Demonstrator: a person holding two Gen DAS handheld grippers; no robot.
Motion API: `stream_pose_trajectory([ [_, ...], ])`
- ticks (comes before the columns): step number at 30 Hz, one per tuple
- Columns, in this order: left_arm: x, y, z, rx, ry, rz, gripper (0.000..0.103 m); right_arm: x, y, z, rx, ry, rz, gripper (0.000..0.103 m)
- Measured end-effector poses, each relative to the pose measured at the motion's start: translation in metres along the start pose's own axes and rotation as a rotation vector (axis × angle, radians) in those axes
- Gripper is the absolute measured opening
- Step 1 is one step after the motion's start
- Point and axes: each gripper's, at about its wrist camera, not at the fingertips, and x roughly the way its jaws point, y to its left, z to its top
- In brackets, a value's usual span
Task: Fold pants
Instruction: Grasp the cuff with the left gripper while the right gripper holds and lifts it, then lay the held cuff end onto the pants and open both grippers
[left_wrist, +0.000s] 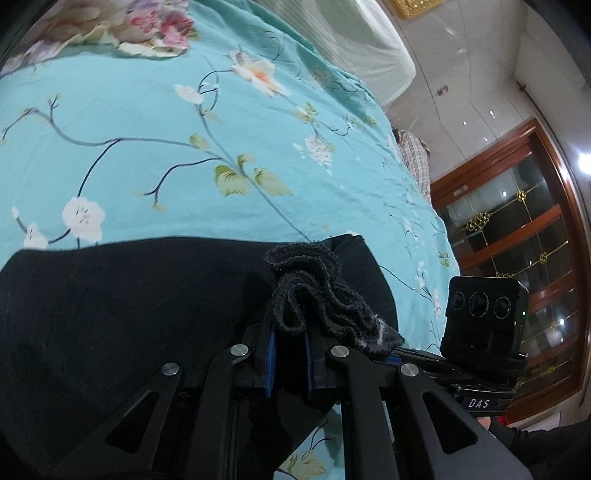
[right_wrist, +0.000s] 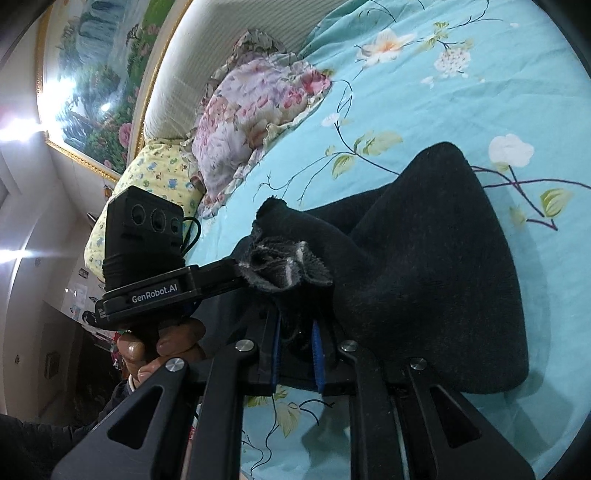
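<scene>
Left wrist view: left gripper (left_wrist: 290, 350) clamps a bunched frayed hem of the black pants (left_wrist: 122, 306), which lie on the floral turquoise bedsheet (left_wrist: 184, 155). Right wrist view: right gripper (right_wrist: 297, 350) likewise pinches gathered pants (right_wrist: 436, 280) fabric, just beside the left gripper (right_wrist: 236, 275); floral pillow (right_wrist: 255, 110) lies beyond the pants, near the headboard (right_wrist: 173, 85).

The pants (left_wrist: 110, 314) are black, of a soft, fleecy cloth, and lie in a heap on the turquoise flowered bed sheet (left_wrist: 147, 166). In the left wrist view a broad flat stretch of them spreads to the left, its edge curving over the sheet. One end is bunched into ruffled folds (left_wrist: 314, 291) with a frayed, greyish hem. In the right wrist view the cloth rises into a rounded hump (right_wrist: 436, 258), and the gathered end (right_wrist: 284, 266) shows a pale streak.
</scene>
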Motion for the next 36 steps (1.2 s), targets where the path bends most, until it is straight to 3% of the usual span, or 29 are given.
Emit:
stream_pose_trajectory([
  [7,-0.007,0.008,-0.009,-0.034,-0.012,0.012,0.012,0.005,0.0,-0.002,0.003,0.015,-0.011,0.02],
  [11,-0.013,0.012,-0.01,-0.063,-0.036,0.024,0.012,0.007,0.004,-0.002,-0.007,0.022,-0.012,0.032],
  [20,-0.045,0.028,-0.027,-0.152,-0.119,0.046,0.021,0.014,0.017,-0.006,-0.052,0.047,-0.023,0.043],
  [22,-0.052,0.031,-0.033,-0.175,-0.14,0.062,0.03,0.015,0.021,-0.007,-0.062,0.058,-0.017,0.043],
  [26,-0.067,0.038,-0.047,-0.221,-0.174,0.071,0.03,0.018,0.031,-0.01,-0.099,0.071,-0.023,0.045],
  [36,-0.125,0.053,-0.098,-0.352,-0.35,0.163,0.038,0.026,0.061,-0.009,-0.164,0.1,0.013,0.045],
])
